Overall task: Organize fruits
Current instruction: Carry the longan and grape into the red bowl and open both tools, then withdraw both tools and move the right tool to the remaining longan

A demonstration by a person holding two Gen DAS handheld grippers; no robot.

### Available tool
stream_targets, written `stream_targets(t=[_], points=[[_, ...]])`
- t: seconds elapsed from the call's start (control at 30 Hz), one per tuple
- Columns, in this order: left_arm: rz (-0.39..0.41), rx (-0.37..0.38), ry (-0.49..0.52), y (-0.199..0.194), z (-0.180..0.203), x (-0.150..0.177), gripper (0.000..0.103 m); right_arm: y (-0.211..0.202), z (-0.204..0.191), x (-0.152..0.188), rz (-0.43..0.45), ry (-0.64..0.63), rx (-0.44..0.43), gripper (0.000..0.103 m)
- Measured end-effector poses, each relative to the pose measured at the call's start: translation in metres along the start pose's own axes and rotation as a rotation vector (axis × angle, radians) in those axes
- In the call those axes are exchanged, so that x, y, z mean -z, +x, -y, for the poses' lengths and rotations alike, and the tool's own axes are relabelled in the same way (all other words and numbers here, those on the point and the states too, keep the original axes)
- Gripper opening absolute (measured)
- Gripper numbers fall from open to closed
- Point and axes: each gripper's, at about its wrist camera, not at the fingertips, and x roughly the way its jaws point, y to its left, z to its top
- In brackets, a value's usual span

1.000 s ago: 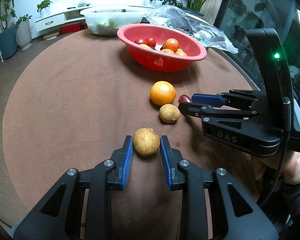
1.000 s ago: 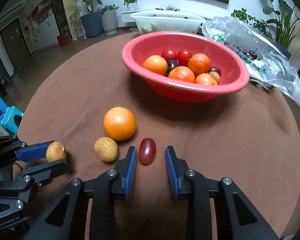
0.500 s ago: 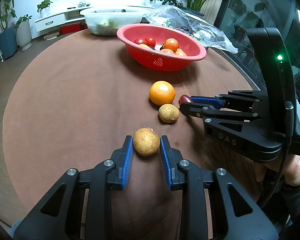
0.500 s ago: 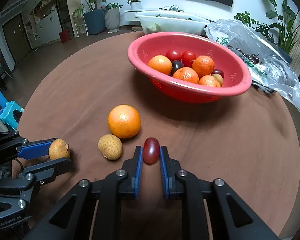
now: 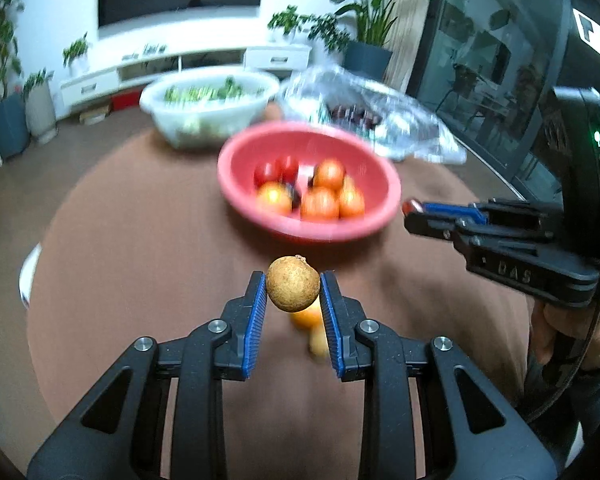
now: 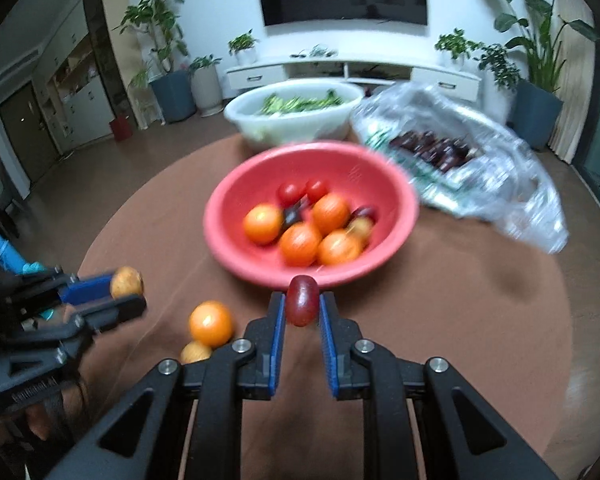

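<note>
The left gripper (image 5: 293,292) is closed on a small round brown fruit (image 5: 293,284), its blue pads pressed against the fruit's two sides, and it holds the fruit in the air above the brown table (image 5: 140,248). The right gripper (image 6: 302,304) is closed in the same way on a dark red grape (image 6: 302,300), pinched between its blue pads and also off the table. Both grippers point toward the red bowl (image 6: 236,248), which sits near the middle of the table and holds several oranges, a few red tomatoes and some darker small fruit; the bowl is blurred in both views. From the right wrist view the grape sits just in front of the bowl's near rim, and the left gripper with its brown fruit shows at the left edge, well apart from the bowl. On the table below and between the grippers lie an orange (image 6: 211,323) and, just beside it and nearer the camera, another small brown fruit (image 6: 195,353). Behind the red bowl stand a white bowl of greens (image 6: 292,120) and a clear plastic bag (image 6: 480,176) with dark fruit inside.
</note>
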Motion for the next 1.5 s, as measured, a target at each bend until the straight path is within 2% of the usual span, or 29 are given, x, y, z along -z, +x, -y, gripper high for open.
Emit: stream_targets(t=[0.17, 0.3, 0.5, 0.73, 0.8, 0.83, 0.87, 1.0, 1.1, 1.17, 1.23, 1.3, 1.37, 1.43, 1.5], points=[[-0.005, 0.016, 0.044, 0.033, 0.001, -0.051, 0.025, 0.009, 0.02, -0.031, 0.02, 0.008, 0.013, 0.019], [-0.027, 0.0, 0.076, 0.071, 0.003, -0.075, 0.025, 0.033, 0.028, -0.047, 0.0, 0.001, 0.021, 0.019], [-0.07, -0.02, 0.081, 0.115, -0.001, -0.081, 0.025, 0.071, 0.038, -0.057, -0.035, 0.002, 0.032, 0.019], [-0.083, -0.038, 0.092, 0.137, 0.001, -0.077, 0.027, 0.093, 0.042, -0.058, -0.055, -0.003, 0.044, 0.019], [-0.089, -0.043, 0.089, 0.141, 0.001, -0.076, 0.035, 0.094, 0.043, -0.058, -0.051, -0.007, 0.048, 0.019], [-0.082, -0.041, 0.09, 0.142, 0.002, -0.076, 0.048, 0.095, 0.041, -0.06, -0.052, -0.01, 0.051, 0.02], [-0.081, -0.052, 0.088, 0.143, 0.002, -0.076, 0.055, 0.095, 0.04, -0.06, -0.052, -0.014, 0.053, 0.02], [-0.069, -0.063, 0.071, 0.139, -0.002, -0.074, 0.071, 0.093, 0.041, -0.06, -0.05, -0.01, 0.054, 0.02], [-0.051, -0.067, 0.064, 0.13, -0.004, -0.075, 0.076, 0.091, 0.04, -0.059, -0.05, -0.015, 0.055, 0.024], [-0.034, -0.073, 0.061, 0.119, -0.005, -0.075, 0.078, 0.086, 0.038, -0.059, -0.039, -0.017, 0.063, 0.035], [-0.019, -0.075, 0.056, 0.107, -0.006, -0.074, 0.089, 0.078, 0.038, -0.058, -0.021, -0.008, 0.055, 0.05], [0.003, -0.074, 0.043, 0.092, -0.008, -0.071, 0.092, 0.07, 0.037, -0.056, -0.005, -0.003, 0.056, 0.057], [0.019, -0.073, 0.032, 0.076, -0.01, -0.067, 0.093, 0.056, 0.035, -0.052, 0.022, -0.001, 0.066, 0.06], [0.033, -0.074, 0.022, 0.061, -0.011, -0.06, 0.101, 0.044, 0.033, -0.044, 0.034, 0.017, 0.053, 0.061], [0.052, -0.086, 0.02, 0.045, -0.011, -0.05, 0.102, 0.032, 0.029, -0.035, 0.043, 0.033, 0.04, 0.062]])
